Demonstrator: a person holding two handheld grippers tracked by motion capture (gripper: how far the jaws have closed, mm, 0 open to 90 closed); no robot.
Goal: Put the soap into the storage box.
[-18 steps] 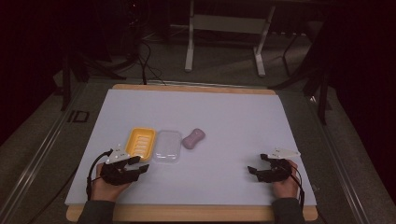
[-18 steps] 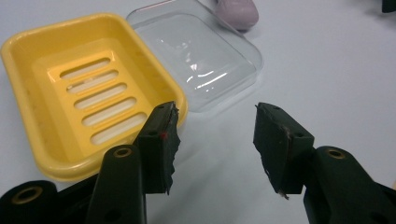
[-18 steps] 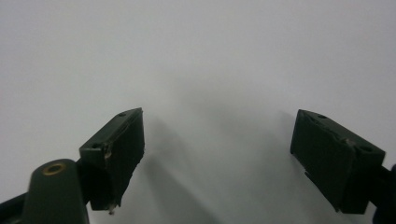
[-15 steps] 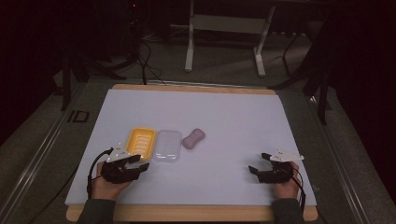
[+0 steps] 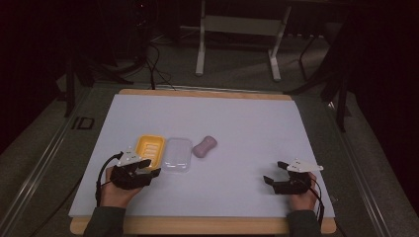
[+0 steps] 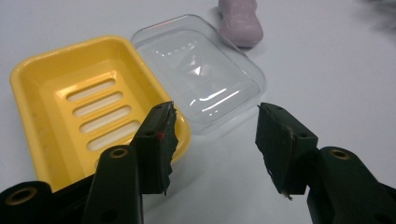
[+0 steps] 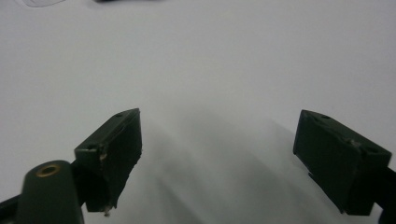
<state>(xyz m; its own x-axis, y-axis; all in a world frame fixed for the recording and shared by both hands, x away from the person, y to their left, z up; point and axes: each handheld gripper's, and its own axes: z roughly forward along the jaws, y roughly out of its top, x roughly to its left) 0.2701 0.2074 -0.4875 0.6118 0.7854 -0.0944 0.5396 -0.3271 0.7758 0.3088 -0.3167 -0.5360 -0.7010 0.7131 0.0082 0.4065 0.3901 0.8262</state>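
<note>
beside the yellow soap dish [image 6: 88, 107], the left gripper [image 6: 215, 140] gapes empty.

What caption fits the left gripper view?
Open left gripper facing a yellow soap dish, clear lid and pink soap.

The high view looks forward and down over the whole white table [image 5: 247, 123], while the left gripper view sits low and close behind its jaws facing the yellow soap dish [image 6: 70, 98], shared with the high view, and the right gripper view faces bare tabletop.
</note>
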